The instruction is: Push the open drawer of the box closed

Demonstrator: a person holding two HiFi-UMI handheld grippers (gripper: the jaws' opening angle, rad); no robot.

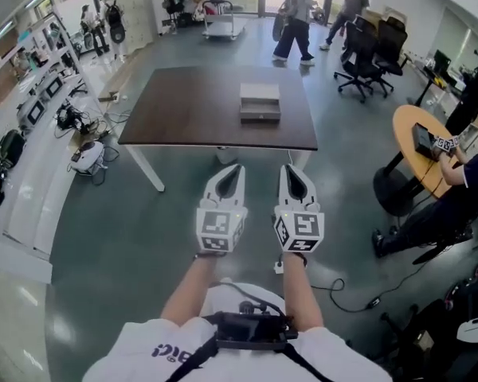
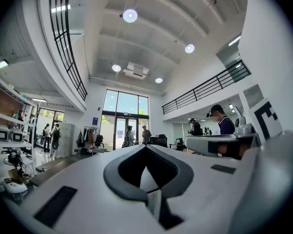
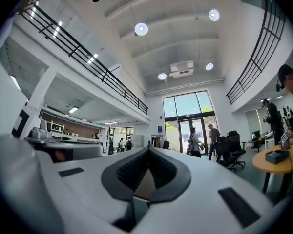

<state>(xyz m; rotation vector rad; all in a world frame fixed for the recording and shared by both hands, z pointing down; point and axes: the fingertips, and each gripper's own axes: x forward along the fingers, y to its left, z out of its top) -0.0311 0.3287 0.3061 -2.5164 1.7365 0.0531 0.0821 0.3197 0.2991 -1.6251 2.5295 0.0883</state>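
A grey box [image 1: 260, 102] with its drawer drawn out sits on the dark brown table [image 1: 191, 106], toward the table's right side. Both grippers are held side by side over the floor, short of the table's near edge and well apart from the box. My left gripper [image 1: 236, 169] is shut with nothing in it, its tips meeting in the left gripper view [image 2: 146, 147]. My right gripper [image 1: 289, 169] is also shut and empty, as the right gripper view [image 3: 149, 150] shows. Both point level toward the far glass doors. Neither gripper view shows the box.
Black office chairs [image 1: 372, 54] stand at the back right. A round wooden table [image 1: 418, 146] with a seated person [image 1: 454, 193] is on the right. People walk near the far doors [image 1: 296, 22]. Shelving [image 1: 32, 94] and cables [image 1: 88, 157] line the left; a cable [image 1: 334, 289] lies on the floor.
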